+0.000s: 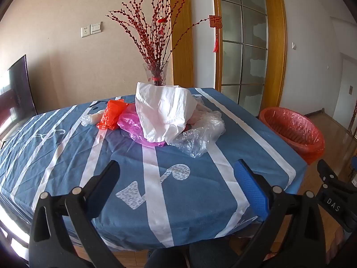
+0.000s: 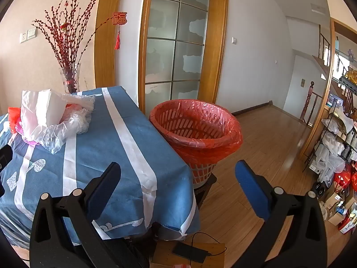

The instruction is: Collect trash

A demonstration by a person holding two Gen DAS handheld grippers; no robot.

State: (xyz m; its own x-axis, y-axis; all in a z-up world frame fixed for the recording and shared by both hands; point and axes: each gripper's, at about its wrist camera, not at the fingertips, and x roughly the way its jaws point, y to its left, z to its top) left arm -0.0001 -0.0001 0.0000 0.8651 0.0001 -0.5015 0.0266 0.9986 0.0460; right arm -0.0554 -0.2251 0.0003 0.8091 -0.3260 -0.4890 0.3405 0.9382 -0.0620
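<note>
A heap of plastic bags lies on the blue striped tablecloth (image 1: 183,192): a white bag (image 1: 165,109) on top, a pink bag (image 1: 131,125), a red-orange bag (image 1: 112,114), a clear bag (image 1: 198,138) and a small clear wad (image 1: 90,118). The heap also shows in the right wrist view, with the white bag (image 2: 42,109) and the clear bag (image 2: 67,127). A red-lined trash basket (image 2: 196,129) stands right of the table; it also shows in the left wrist view (image 1: 292,129). My left gripper (image 1: 176,172) is open and empty, short of the heap. My right gripper (image 2: 178,174) is open and empty, over the table's right corner.
A glass vase (image 1: 156,73) with red branches stands behind the heap. A glass door (image 2: 176,51) is behind the basket. Wooden floor (image 2: 267,147) stretches right, with shelves and boxes (image 2: 334,151) at the far right. A dark chair (image 1: 15,93) stands at the left.
</note>
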